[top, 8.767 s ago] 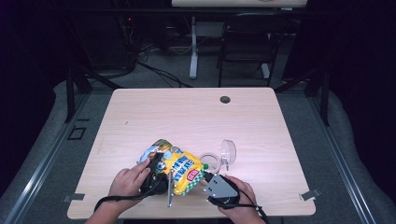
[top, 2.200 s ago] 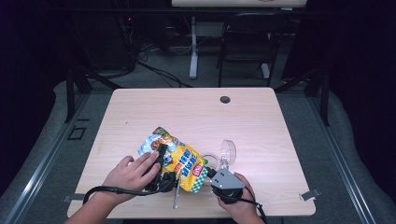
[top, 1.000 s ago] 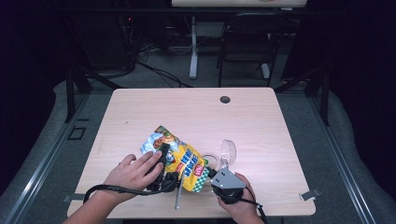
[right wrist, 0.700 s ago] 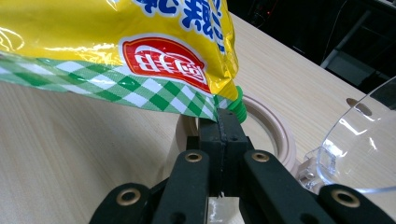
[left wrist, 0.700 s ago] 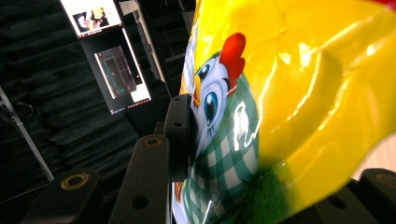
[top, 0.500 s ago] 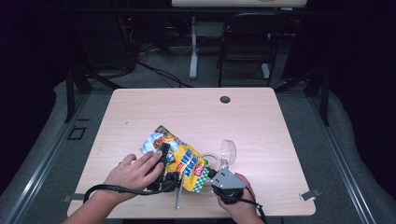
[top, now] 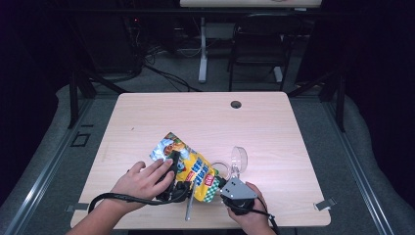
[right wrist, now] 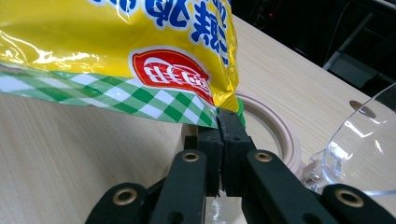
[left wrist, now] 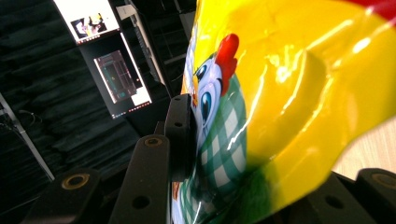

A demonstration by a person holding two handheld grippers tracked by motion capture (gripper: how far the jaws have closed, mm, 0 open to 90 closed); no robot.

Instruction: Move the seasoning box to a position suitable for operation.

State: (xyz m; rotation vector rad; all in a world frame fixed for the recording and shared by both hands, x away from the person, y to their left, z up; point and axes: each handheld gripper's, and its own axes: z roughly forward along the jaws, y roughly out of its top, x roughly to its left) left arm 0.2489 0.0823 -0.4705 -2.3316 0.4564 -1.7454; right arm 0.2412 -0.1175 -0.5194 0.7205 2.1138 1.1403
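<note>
High view: you have the snack bag (top: 188, 166) lying near the front edge of the table (top: 274, 127), slanted, with your left gripper (top: 172, 169) across its left half and your right gripper (top: 226, 182) at its lower right corner. Beside that corner sits a clear plastic cup (top: 239, 157) tipped on its side, apparently empty, and a thin grey rod (top: 189, 208) lies at the table's front edge. Left gripper view: the jaws stand part way apart with the glossy yellow bag (left wrist: 289, 93) between them, one pad against the printed chicken, film buckling around it; whether the far pad presses you can't tell. Right gripper view: jaws are pressed together, pinching the bag's corner (right wrist: 224, 114) at the green check seam, over a pale round ring (right wrist: 275, 128) on the table; the cup's rim (right wrist: 369, 144) is just beside it. The bag likely handles light, soft and slippery, crinkling easily, so hold the flat sealed edge, not the puffed middle. Bag looks sealed; contents hidden.
</note>
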